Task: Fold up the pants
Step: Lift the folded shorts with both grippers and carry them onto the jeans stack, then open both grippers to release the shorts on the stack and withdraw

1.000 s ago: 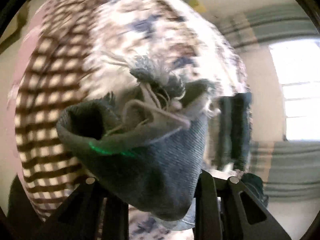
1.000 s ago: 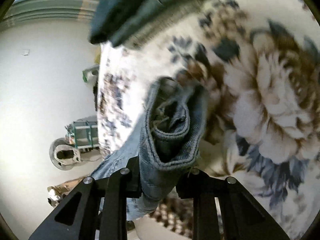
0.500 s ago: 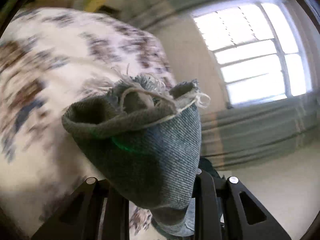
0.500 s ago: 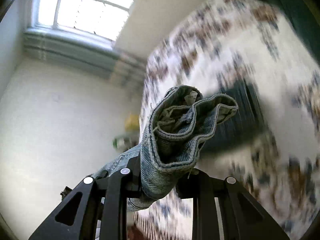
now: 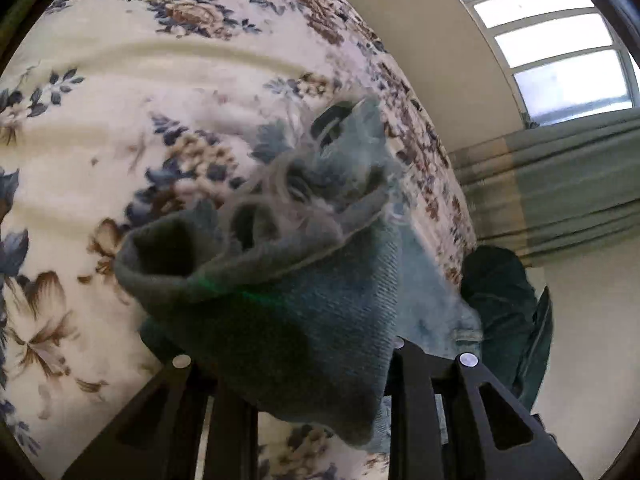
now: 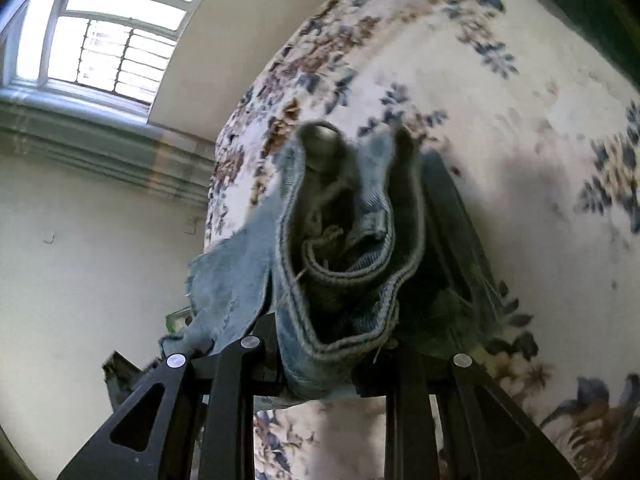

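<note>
My left gripper (image 5: pixel 308 364) is shut on a bunched, frayed end of the blue denim pants (image 5: pixel 288 280), which fills the middle of the left wrist view and hides the fingertips. My right gripper (image 6: pixel 320 356) is shut on another stitched hem of the same pants (image 6: pixel 344 248), also bunched up between the fingers. Both ends are held above the floral bedspread (image 5: pixel 120 100), which also shows in the right wrist view (image 6: pixel 500 120). The rest of the pants is hidden below the grippers.
A dark green garment (image 5: pixel 508 312) lies at the bed's right edge in the left wrist view. A window (image 6: pixel 100 32) and a plain wall (image 6: pixel 80 240) stand beyond the bed. A striped curtain (image 5: pixel 560 184) hangs under the window.
Both grippers have swung with the pants still in them. The views have turned from the window and wall back towards the bedspread, which now fills more of each view.
</note>
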`<state>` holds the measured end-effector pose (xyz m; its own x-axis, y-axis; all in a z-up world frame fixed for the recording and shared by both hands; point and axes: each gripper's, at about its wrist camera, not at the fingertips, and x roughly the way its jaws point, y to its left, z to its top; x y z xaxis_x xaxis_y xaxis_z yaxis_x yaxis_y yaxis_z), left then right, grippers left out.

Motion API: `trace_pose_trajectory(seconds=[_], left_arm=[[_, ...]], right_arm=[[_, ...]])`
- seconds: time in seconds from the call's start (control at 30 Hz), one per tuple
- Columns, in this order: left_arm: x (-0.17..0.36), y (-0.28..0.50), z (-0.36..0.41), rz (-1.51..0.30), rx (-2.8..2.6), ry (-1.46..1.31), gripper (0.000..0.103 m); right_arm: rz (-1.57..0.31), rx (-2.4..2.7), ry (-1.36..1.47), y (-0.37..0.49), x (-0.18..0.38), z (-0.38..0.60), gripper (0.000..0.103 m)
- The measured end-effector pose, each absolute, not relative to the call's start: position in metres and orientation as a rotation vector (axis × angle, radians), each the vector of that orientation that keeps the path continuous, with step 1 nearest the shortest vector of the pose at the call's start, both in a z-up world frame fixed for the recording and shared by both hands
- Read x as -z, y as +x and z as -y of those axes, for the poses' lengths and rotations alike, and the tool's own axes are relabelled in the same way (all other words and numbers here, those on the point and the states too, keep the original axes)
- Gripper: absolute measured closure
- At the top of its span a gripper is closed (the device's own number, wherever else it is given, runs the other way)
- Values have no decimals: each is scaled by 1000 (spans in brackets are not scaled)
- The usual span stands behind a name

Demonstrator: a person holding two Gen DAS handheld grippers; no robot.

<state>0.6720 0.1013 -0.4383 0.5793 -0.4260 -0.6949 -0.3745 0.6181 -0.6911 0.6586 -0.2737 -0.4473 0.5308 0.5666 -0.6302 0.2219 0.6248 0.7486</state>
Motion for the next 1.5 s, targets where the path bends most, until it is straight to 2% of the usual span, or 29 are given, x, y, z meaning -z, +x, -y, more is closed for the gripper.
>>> trace_pose_trajectory(seconds=[0.1, 0.17, 0.2, 0.23, 0.27, 0.3, 0.33, 0.37, 0.5, 0.63, 0.73, 0.97, 1.2, 1.5], left_arm=[[437, 669, -102, -1017, 54, -943, 79], [434, 674, -104, -1057, 50, -914, 77], [426, 674, -101, -1089, 41, -876, 73], [415, 672, -98, -1107, 31, -836, 68], [404, 670, -95, -1116, 21, -780, 57], [396, 668, -91, -1111, 12, -737, 44], [385, 664, -88, -1100, -7, -679, 33], [376, 661, -85, -1090, -32, -614, 16], [346, 641, -79, -1082, -109, -421, 15], [323, 616, -73, -1053, -174, -243, 15], [296, 586, -66, -1024, -199, -166, 14], [221, 506, -40, -933, -164, -86, 15], [143, 416, -14, -816, -107, -25, 14], [69, 307, -5, -716, -89, -5, 14]], right_arm=[[-1035, -230, 896, 656, 456, 272, 75], [-1056, -211, 879, 656, 457, 273, 62], [-1077, -200, 874, 653, 459, 273, 60], [-1088, -186, 861, 652, 457, 273, 50], [-1094, -166, 843, 648, 456, 274, 37], [-1093, -148, 826, 641, 451, 275, 33], [-1093, -124, 797, 635, 443, 276, 24], [-1092, -95, 762, 631, 436, 276, 18], [-1039, 24, 491, 604, 390, 263, 2], [-989, 118, 200, 577, 349, 238, 0], [-957, 131, 116, 552, 319, 230, 0], [-886, 116, 83, 476, 235, 224, 0], [-784, 108, 54, 364, 146, 225, 0], [-681, 59, 53, 226, 52, 230, 0]])
